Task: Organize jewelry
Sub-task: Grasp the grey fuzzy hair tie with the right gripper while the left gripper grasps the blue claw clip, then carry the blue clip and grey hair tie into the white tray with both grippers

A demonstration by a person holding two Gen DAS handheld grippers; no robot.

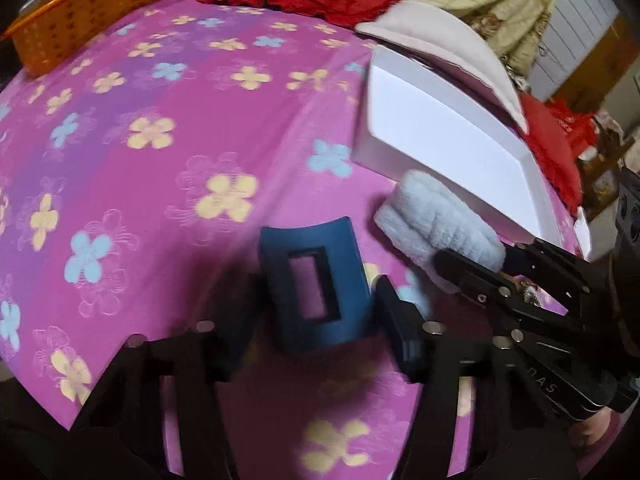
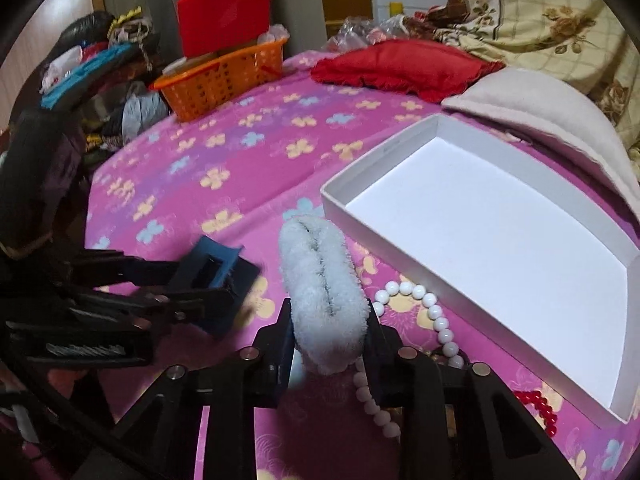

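Note:
My left gripper (image 1: 316,312) is shut on a dark blue hair claw clip (image 1: 316,284) and holds it above the pink flowered bedsheet; the clip also shows in the right wrist view (image 2: 218,270). My right gripper (image 2: 328,320) is shut on a fluffy white hair clip (image 2: 320,284), which also shows in the left wrist view (image 1: 436,220). A shallow white box (image 2: 480,248) lies open and empty to the right, also seen in the left wrist view (image 1: 448,136). A white bead strand (image 2: 436,316) and a red bead strand (image 2: 540,408) lie on the sheet beside the box.
An orange basket (image 2: 224,80) with red items stands at the far left of the bed. A red cushion (image 2: 400,64) and a pale pillow (image 2: 552,116) lie behind the box. Clutter (image 2: 80,80) is piled off the left edge.

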